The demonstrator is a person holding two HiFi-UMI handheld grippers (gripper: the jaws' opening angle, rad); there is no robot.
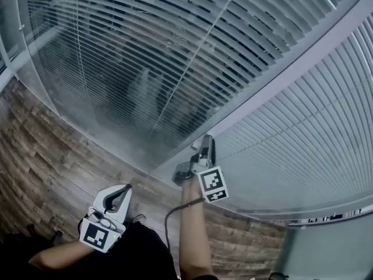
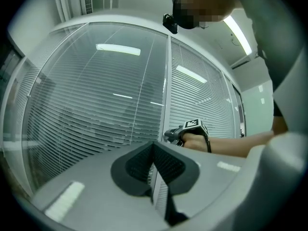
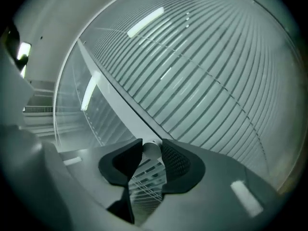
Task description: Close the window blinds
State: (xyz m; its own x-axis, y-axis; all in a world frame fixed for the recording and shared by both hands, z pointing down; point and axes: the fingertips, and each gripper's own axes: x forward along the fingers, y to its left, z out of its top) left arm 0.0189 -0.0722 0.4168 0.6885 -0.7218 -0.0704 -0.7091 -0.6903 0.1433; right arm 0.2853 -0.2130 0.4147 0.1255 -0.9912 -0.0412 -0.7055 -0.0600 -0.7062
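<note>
Head view is showing the blinds (image 1: 145,57) sealed behind glass (image 1: 87,127) in front of the person, the left panel's slats looking tilted open enough to see through; main risk, as I'm reading it, is turning the control the wrong way and opening the slats further, since nothing is indicating direction; the frame post (image 1: 274,92) between the two panels is sitting tight against the working hand, so a wide twist is risking a knock on the glass; the right gripper (image 1: 207,140) is reaching up to that post, jaws partly closed with the pads pressing on a small round knob (image 3: 151,152); the knob is sitting near the pad tips, so it's probably going to slip under torque; the left gripper (image 1: 125,188) is hanging low with jaws together, gripping nothing; hard to make out: reflections are muddying slat angle, which panel the knob is driving isn't visible, and the knob itself is hiding behind the gripper in the head view.
</note>
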